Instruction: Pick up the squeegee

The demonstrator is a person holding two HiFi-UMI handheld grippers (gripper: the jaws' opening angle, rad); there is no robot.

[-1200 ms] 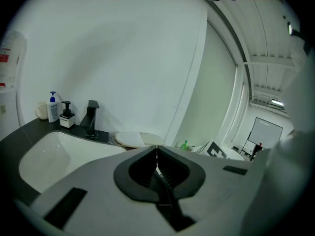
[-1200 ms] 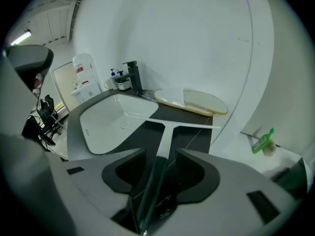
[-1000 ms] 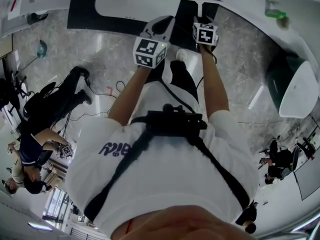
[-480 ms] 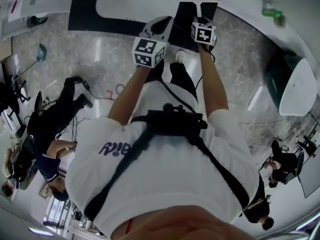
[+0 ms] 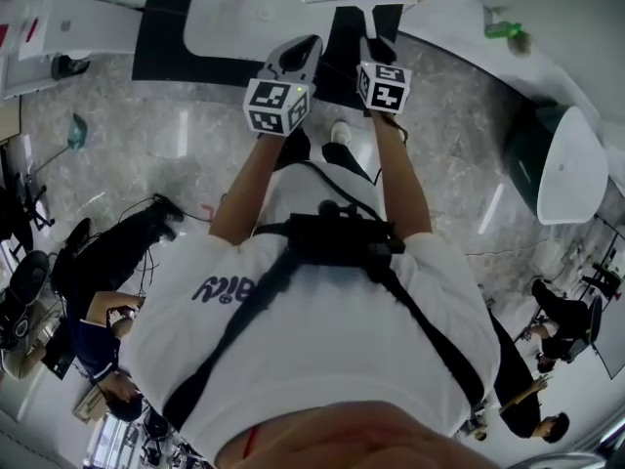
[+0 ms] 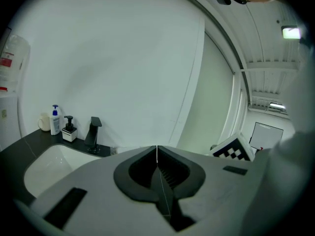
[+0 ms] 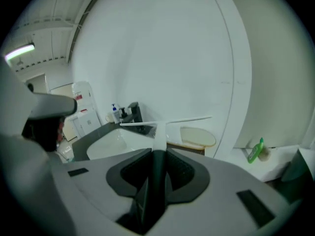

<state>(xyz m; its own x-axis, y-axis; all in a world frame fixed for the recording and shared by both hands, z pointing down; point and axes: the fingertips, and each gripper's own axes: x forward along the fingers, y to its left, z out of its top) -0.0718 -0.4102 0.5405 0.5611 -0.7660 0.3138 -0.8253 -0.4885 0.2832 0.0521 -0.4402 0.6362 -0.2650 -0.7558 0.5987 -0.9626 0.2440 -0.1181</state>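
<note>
The squeegee (image 7: pixel 161 128) has a white handle and a long thin white blade across its top. My right gripper (image 7: pixel 157 154) is shut on its handle, and the blade sticks out ahead of the jaws, in the air over the sink area. In the head view the squeegee (image 5: pixel 369 8) shows just beyond the right gripper (image 5: pixel 377 49). Beside it, my left gripper (image 5: pixel 305 45) hangs over the basin; in its own view the left gripper (image 6: pixel 157 150) is shut with nothing between its pads.
A white sink (image 5: pixel 256 13) sits in a black counter (image 5: pixel 159 29) with a black faucet (image 6: pixel 93 132) and soap bottles (image 6: pixel 55 120). An oval tan dish (image 7: pixel 198 135) and a green bottle (image 7: pixel 254 150) lie right. A dark bin (image 5: pixel 559 164) stands right; people (image 5: pixel 98 262) sit left.
Both grippers have risen, the right one more. The squeegee has come up with the right gripper, away from the counter.
</note>
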